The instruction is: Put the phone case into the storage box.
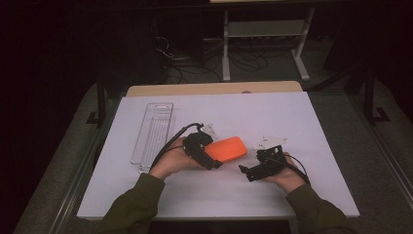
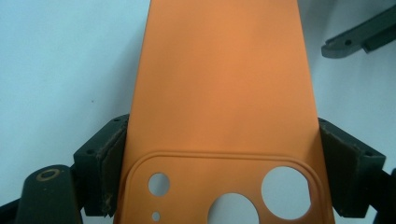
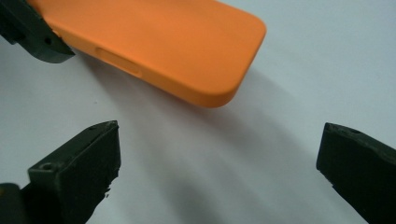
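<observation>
- Orange phone case [image 1: 228, 148] sits near the middle of the white board [image 1: 302, 126], lifted off it at a slant, camera-cutout end toward the person's left hand.
- Left gripper view: case [image 2: 219, 84] runs from 6 o'clock up to 12 o'clock; raised camera frame with round holes at the bottom edge, plain orange back above it.
- Left gripper [image 1: 205, 152] pinches the case across its width at the cutout end; a black pad [image 2: 109, 161] presses on each long side edge.
- Left gripper comes at the case from about 8 o'clock in the high view; black cable loops from it back toward the left forearm.
- Right gripper view: case's free rounded corner [image 3: 187, 51] at 11 to 12 o'clock, side button slot visible, shadow on the board beneath it.
- Right gripper [image 1: 248, 171] at about 4 o'clock of the case, near but apart from it.
- Its jaws stand spread wide, bare white board between them, nothing held; one fingertip [image 3: 88, 163] at lower left, the other at lower right of its own view.
- One jaw tip of the left gripper shows at 10 o'clock in the right gripper view, on the case edge.
- Both hands rest low over the board, green sleeves [image 1: 136, 202] enter from 6 o'clock.
- Clear plastic tray [image 1: 153, 136] lies at 9 o'clock of the case, well apart, long axis running 12 to 6.
- Board lies on a wooden table [image 1: 214, 88]; dark floor with cables and a white metal stand [image 1: 265, 29] beyond at 12 o'clock.
</observation>
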Demonstrator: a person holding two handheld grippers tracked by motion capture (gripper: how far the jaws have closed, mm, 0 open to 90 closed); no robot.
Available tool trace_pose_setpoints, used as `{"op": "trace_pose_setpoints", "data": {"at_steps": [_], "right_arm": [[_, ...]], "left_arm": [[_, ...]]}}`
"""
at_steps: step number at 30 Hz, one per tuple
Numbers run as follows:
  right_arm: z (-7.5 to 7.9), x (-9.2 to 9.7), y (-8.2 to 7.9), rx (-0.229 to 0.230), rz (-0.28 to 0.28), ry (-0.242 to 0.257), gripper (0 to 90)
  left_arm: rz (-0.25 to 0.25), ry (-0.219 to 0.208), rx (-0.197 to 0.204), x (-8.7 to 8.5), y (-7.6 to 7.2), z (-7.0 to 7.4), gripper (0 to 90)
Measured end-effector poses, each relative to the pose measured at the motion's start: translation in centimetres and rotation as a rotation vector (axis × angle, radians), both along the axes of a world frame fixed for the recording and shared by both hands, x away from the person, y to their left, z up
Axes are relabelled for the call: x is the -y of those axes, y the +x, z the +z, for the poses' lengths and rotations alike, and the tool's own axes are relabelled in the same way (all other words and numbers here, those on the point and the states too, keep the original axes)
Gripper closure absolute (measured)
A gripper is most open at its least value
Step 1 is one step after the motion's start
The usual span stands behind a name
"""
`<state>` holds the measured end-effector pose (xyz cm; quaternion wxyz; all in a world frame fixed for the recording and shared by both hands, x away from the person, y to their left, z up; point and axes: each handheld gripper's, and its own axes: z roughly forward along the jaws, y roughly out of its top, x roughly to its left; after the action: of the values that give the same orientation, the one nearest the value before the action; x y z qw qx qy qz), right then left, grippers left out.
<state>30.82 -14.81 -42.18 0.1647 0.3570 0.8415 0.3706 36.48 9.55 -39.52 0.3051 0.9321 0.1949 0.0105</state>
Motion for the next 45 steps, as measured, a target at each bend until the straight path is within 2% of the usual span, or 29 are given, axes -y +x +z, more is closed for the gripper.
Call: {"op": "trace_pose_setpoints", "data": {"at_steps": [3, 6, 12, 22, 33, 36, 41, 45], "right_arm": [[0.0, 0.1, 0.1, 0.034, 0.01, -0.026, 0.0], [0.2, 0.2, 0.0, 0.05, 0.011, -0.027, 0.0], [0.2, 0.3, -0.1, 0.065, 0.015, -0.054, 0.0], [0.3, -0.1, -0.4, 0.115, 0.024, -0.099, 0.0], [0.5, -0.2, -0.7, 0.157, 0.032, -0.125, 0.0], [0.5, -0.2, -0.7, 0.18, 0.046, -0.148, 0.0], [0.6, -0.4, -0.9, 0.206, 0.049, -0.16, 0.0], [0.6, -0.5, -1.0, 0.241, 0.061, -0.193, 0.0]], "left_arm": [[0.0, 0.0, -0.002, 0.0, 0.0, -0.1, 15.1], [-0.005, 0.003, 0.005, 0.1, 0.0, -0.1, 15.1], [-0.005, 0.006, 0.002, 0.1, -0.1, -0.2, 15.2], [-0.013, 0.014, 0.012, 0.0, 0.0, -0.2, 15.2], [-0.016, 0.019, 0.013, -0.1, 0.1, -0.1, 15.1], [-0.016, 0.018, 0.013, 0.0, 0.1, -0.1, 15.1], [-0.016, 0.017, 0.014, -0.1, 0.1, -0.1, 15.2], [-0.013, 0.014, 0.01, -0.1, 0.1, -0.1, 15.2]]}}
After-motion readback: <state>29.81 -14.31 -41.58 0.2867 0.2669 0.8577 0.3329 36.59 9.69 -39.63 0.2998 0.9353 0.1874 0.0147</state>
